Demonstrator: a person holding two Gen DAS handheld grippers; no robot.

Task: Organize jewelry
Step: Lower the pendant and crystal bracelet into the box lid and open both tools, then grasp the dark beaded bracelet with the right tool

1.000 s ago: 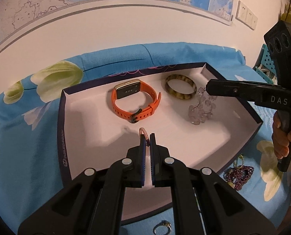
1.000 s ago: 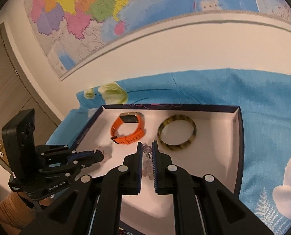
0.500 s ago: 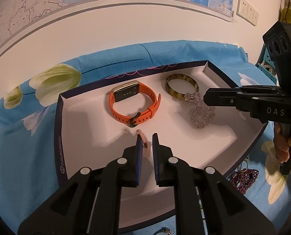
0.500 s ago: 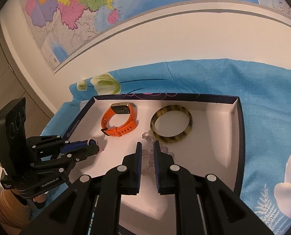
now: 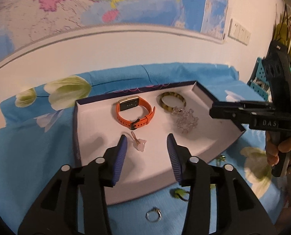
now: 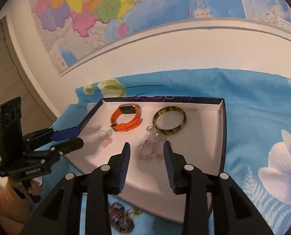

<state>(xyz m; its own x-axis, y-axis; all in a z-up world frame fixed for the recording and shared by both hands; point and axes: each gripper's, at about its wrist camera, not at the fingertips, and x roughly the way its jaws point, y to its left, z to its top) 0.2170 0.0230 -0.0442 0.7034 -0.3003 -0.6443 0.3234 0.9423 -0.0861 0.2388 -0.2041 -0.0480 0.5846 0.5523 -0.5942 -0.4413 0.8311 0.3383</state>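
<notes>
Lettering "DAS" marks my right gripper (image 5: 212, 112); both it and my left gripper (image 5: 146, 144) angle downward, jaws just spread, gripping nothing, over the tray (image 5: 204, 93)

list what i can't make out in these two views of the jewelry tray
- Purple bead piece, right wrist view: mostly behind the right gripper's fingers, blurred.
- Green item, left wrist view: partly behind the left gripper's finger, blurred.
- Small pink ring, right wrist view: too blurred for detail.
</notes>
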